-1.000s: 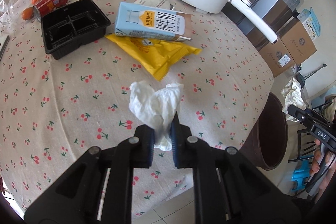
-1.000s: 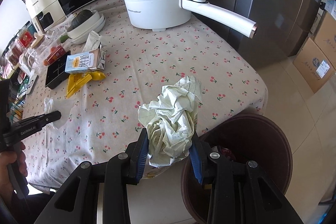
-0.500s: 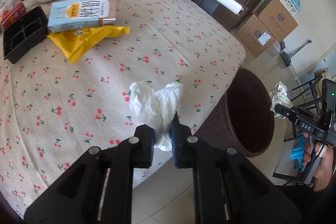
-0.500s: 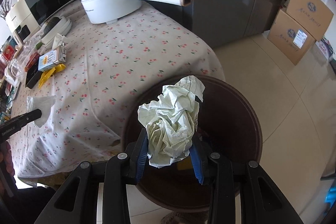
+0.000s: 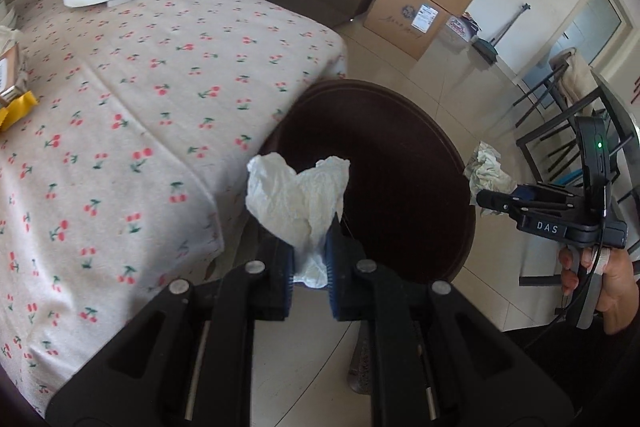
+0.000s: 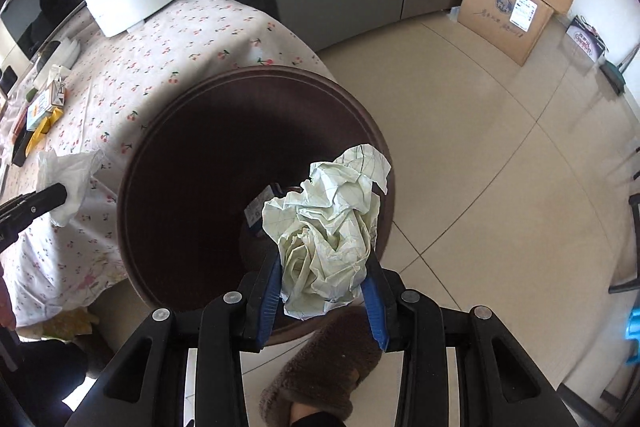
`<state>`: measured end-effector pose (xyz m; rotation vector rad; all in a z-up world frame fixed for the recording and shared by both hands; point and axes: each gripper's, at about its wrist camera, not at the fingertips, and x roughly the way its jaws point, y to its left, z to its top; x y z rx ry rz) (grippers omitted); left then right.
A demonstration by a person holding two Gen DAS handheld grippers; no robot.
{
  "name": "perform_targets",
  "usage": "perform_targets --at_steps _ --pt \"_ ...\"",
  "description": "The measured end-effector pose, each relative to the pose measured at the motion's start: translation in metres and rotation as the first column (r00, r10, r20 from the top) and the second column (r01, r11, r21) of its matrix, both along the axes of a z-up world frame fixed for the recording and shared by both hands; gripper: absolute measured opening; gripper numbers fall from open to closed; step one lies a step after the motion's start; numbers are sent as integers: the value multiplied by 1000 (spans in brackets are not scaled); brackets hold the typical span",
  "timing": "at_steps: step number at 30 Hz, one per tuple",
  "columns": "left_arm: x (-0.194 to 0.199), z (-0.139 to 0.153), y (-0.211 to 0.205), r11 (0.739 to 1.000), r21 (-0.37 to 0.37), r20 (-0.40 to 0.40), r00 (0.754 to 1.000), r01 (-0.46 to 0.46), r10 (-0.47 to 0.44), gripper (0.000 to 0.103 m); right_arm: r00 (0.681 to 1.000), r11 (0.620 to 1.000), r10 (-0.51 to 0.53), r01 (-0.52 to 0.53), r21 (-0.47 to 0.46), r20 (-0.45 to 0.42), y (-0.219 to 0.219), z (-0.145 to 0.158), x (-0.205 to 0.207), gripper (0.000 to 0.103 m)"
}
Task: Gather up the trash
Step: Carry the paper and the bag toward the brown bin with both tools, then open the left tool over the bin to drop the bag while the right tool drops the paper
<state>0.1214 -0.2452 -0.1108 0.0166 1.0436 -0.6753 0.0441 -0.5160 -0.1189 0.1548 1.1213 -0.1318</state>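
Now both wads (image 5: 298, 201) (image 6: 328, 239) hang over the bin (image 6: 168, 163) — table behind.

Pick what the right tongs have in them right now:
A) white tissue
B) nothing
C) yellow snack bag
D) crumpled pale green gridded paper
D: in the right wrist view the right tongs clamp a crumpled pale green gridded paper above the dark brown bin; the white tissue sits in the left tongs instead.
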Motion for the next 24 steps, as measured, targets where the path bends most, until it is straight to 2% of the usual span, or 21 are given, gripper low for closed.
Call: perform_targets --at_steps 6,7,8,9,11,14,17,24 --pt "-2 -10 -29 997 38 38 997 60 -61 15 1000 1000 -14 14 12 2 -14 -2 -6 39" --pt "-2 -11 -31 997 49 50 997 58 -60 19 1000 1000 -14 14 12 1 -14 -3 -6 39" --pt "-1 -12 -32 996 62 56 997 57 -60 36 1000 1000 -14 14 12 0 -14 -3 -6 39" --pt "0 -13 -32 996 79 56 997 49 -54 69 1000 1000 -14 14 11 0 -13 -3 -4 39" --pt "1 -11 -26 993 114 92 996 -8 -2 93 1000 1000 -14 14 11 2 -12 -2 -4 39" --pt "5 -8 -18 990 136 93 995 -39 27 94 1000 1000 -9 9 13 9 -10 0 -3 40" --pt "3 -5 -7 985 156 112 992 -70 53 101 1000 1000 -2 2 12 16 -7 3 -3 40" --pt "2 3 27 975 175 117 987 -134 114 101 999 1000 27 -27 1 38 9 15 3 41"
